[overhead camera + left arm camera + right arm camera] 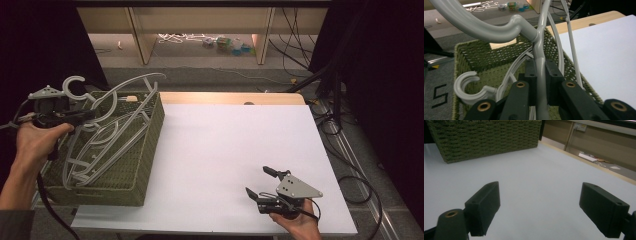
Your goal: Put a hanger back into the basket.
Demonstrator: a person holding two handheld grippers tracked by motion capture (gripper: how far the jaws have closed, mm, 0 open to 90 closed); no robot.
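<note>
Well, the left tongs (540, 75) are clamped on the thin stem of a grey plastic hanger (499, 30), pads pressed flat against it on either side. Just beyond those pads the stem meets the smooth rounded shoulder and curves off past the top edge of the left gripper view, so its full outline is lost there. Below and left of the tongs a second hanger's hook (465, 86) curls into an open C, its body tucked behind the black arms. From the high view several hangers (107, 135) lie tangled in the green woven basket (145, 150), and how many there are is hard to make out, because their pale ribs overlap. The held hanger sits at the basket's far left corner, where the left tongs (82, 116) reach in over the rim. The basket has coarse, knotted walls, and its near left side is cut off behind the forearm.

The right tongs (539, 210) stand wide apart with nothing between them, resting low over the smooth white surface (235, 145), well clear of the basket.
</note>
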